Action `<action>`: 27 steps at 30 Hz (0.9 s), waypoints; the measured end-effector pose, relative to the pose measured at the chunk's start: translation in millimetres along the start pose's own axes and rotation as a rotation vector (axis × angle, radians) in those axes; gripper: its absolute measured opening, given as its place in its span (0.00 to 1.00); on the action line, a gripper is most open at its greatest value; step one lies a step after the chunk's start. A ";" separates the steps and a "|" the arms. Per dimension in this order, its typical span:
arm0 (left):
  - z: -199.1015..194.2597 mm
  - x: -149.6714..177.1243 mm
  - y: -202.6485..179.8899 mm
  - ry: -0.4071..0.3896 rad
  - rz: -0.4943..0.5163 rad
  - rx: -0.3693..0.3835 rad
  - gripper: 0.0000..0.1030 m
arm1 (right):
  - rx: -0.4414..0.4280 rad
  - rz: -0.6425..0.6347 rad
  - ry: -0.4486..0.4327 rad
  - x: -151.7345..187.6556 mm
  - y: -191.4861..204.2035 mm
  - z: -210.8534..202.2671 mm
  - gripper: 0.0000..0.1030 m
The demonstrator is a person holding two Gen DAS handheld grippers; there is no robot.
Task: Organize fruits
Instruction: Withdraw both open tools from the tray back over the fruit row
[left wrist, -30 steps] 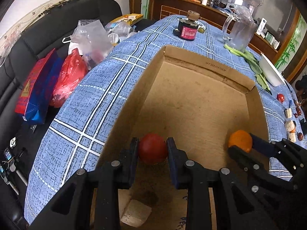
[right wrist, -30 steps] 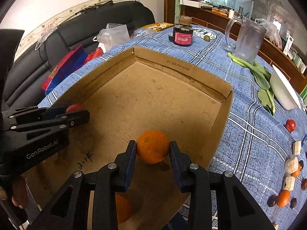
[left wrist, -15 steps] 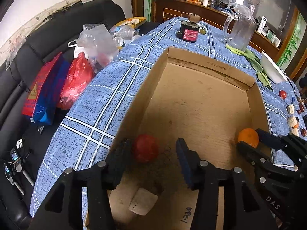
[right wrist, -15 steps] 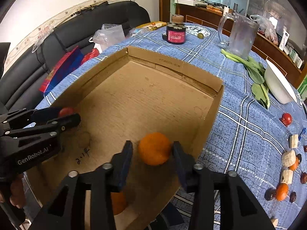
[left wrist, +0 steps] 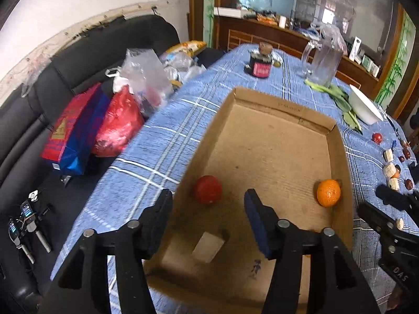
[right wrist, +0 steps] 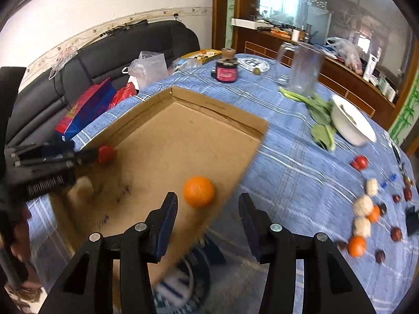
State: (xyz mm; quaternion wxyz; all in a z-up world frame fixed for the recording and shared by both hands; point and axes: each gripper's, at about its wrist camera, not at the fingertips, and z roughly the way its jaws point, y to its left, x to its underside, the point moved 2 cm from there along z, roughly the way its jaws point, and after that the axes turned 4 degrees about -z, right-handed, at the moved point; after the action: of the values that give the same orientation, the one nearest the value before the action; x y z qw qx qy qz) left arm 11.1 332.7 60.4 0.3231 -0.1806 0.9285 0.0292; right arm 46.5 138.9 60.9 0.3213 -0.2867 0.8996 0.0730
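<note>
A shallow cardboard box [left wrist: 288,110] [right wrist: 217,107] lies on the blue checked tablecloth. On its floor by the left wall rests a red tomato [left wrist: 207,189] [right wrist: 106,153]; an orange [left wrist: 328,192] [right wrist: 199,191] rests by the right wall. My left gripper [left wrist: 208,219] hangs above and behind the tomato, jaws opening, nothing pressed between them. My right gripper [right wrist: 208,217] is raised over the box's right wall behind the orange, jaws opening and empty. Each gripper shows at the edge of the other's view.
Loose small fruits [right wrist: 357,246], white chunks [right wrist: 362,205] and another tomato [right wrist: 360,162] are scattered on the cloth at right. A white bowl [right wrist: 351,125], greens [right wrist: 320,128], glass pitcher [right wrist: 303,70] and dark jar [right wrist: 226,69] stand behind. A black sofa with bags [left wrist: 115,128] lies left.
Both grippers let go of their fruit and opened, then drew back and up. The tomato and the orange stay on the box floor.
</note>
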 end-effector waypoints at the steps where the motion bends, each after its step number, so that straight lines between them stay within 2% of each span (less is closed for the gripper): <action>1: -4.9 1.7 0.0 -0.008 0.000 -0.009 0.56 | -0.001 0.013 0.002 7.7 -5.2 -6.8 0.51; 7: -33.2 21.3 -15.6 -0.043 -0.001 0.002 0.58 | 0.023 0.106 0.014 54.7 -42.8 -40.3 0.51; 9: -43.1 31.2 -30.1 -0.050 -0.001 0.018 0.62 | 0.037 0.142 0.020 73.8 -59.4 -51.6 0.51; 14: -62.1 48.5 -88.5 -0.057 0.085 0.100 0.64 | 0.093 0.258 0.033 121.1 -109.8 -78.6 0.51; 17: -68.3 57.2 -123.9 -0.059 0.143 0.142 0.70 | 0.131 0.328 0.040 148.9 -142.6 -94.4 0.51; 19: -69.6 65.3 -150.3 -0.048 0.184 0.166 0.70 | 0.151 0.357 0.043 163.9 -162.3 -102.5 0.51; 22: -66.1 77.6 -178.9 -0.008 0.224 0.192 0.70 | 0.167 0.384 0.047 176.4 -185.5 -108.9 0.51; 27: -64.9 94.8 -211.7 0.024 0.273 0.186 0.70 | 0.114 0.370 0.043 169.8 -200.2 -94.8 0.51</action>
State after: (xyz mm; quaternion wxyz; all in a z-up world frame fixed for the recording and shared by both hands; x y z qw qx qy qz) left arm -21.0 94.1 67.0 0.3205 -0.0225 0.9469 -0.0155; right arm 1.5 -135.7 40.4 0.2990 -0.0994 0.9462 0.0735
